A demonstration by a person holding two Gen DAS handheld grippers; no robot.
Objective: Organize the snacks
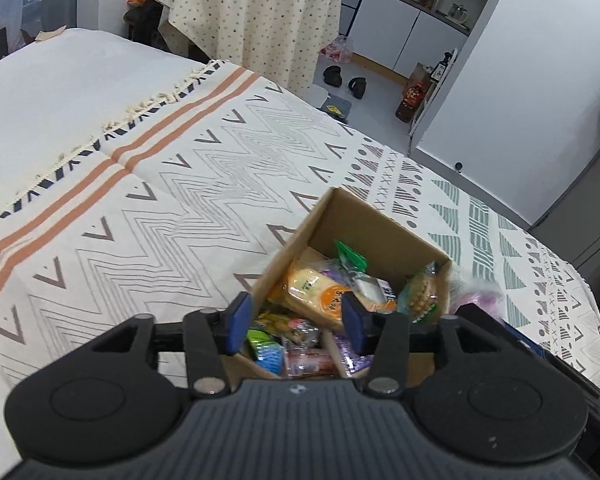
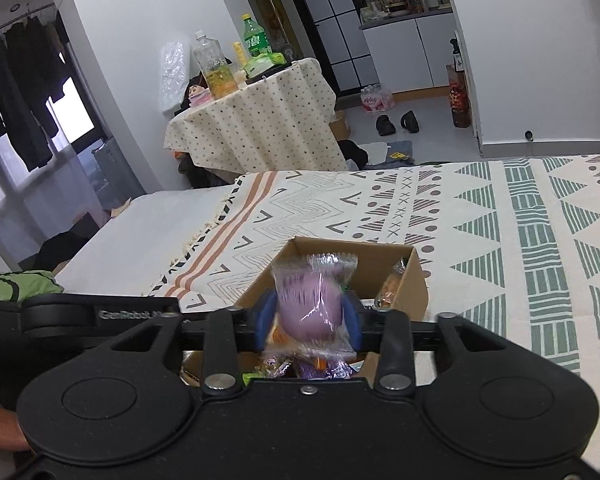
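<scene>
A cardboard box [image 1: 352,220] stands on the patterned bedspread, holding several wrapped snacks, among them a yellow-orange cracker pack [image 1: 312,292] and a green packet [image 1: 350,258]. My left gripper [image 1: 296,326] hangs over the box's near end, open, with nothing between its blue pads. In the right wrist view the same box [image 2: 414,284] lies just ahead. My right gripper [image 2: 310,322] is shut on a purple snack in clear wrap [image 2: 314,300], held above the box's near part. That purple snack shows blurred at the box's right side [image 1: 480,300] in the left wrist view.
The patterned bedspread [image 1: 180,184] stretches left and far of the box. A round table with a dotted cloth [image 2: 256,120] carries bottles beyond the bed. Shoes [image 2: 396,122] lie on the floor near white cabinets. The other gripper's black body [image 2: 80,314] sits at left.
</scene>
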